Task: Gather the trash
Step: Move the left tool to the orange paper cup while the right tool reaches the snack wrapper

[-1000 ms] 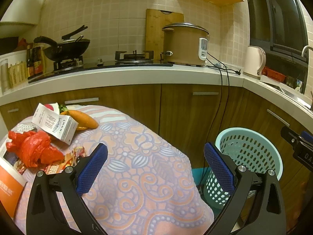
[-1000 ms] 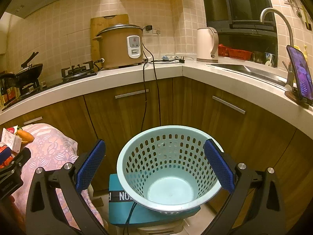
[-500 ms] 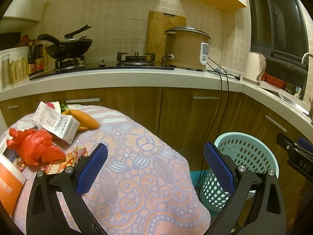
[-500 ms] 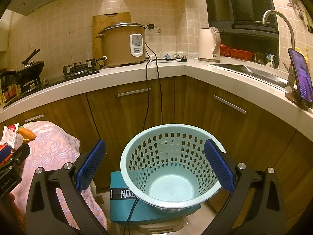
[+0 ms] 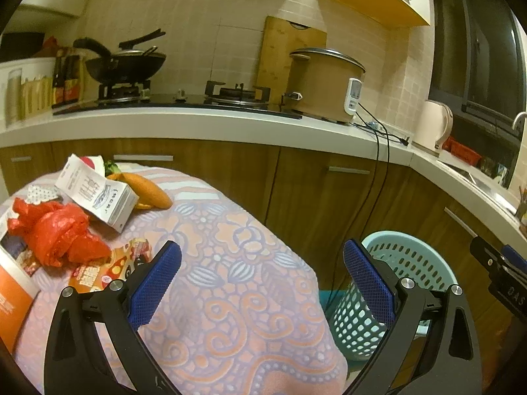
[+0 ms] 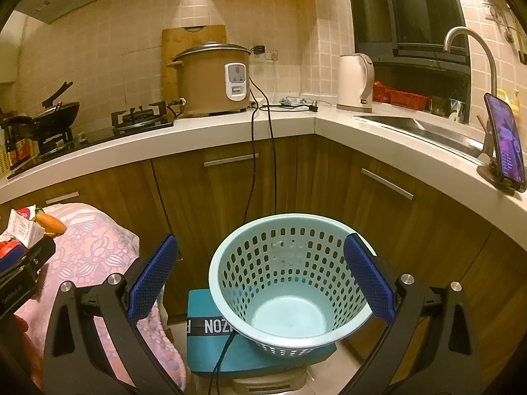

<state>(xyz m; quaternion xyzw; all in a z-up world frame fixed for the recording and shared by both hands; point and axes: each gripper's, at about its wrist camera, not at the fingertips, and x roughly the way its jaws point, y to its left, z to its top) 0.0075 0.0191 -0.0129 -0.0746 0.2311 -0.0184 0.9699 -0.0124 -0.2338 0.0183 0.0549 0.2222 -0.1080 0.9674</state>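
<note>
Toward the far left corner of the cloth-covered table [image 5: 230, 263], as the left wrist view is showing it, the trash is lying in a loose heap: a crumpled red plastic bag [image 5: 59, 233], a white carton [image 5: 97, 192] leaning partly over it, and a glossy snack wrapper [image 5: 108, 268] lying flat just beside the bag, nearest the left gripper [image 5: 262, 283], whose blue ribbed pads are standing wide apart and holding nothing. The bag is looking soft, light and slippery, so pinching a bunched fold at its middle would probably serve best; the carton is looking stiff but crushable, best taken across its narrow sides. An orange carrot-like vegetable [image 5: 150, 191] is lying behind the carton and probably is not trash. Over at the right wrist view, the right gripper [image 6: 260, 278] is hanging equally wide and empty above the pale blue perforated basket [image 6: 283, 227], a rigid plastic tub sitting on a teal box [image 6: 210, 345] off the table's right edge; its floor is looking bare.
</note>
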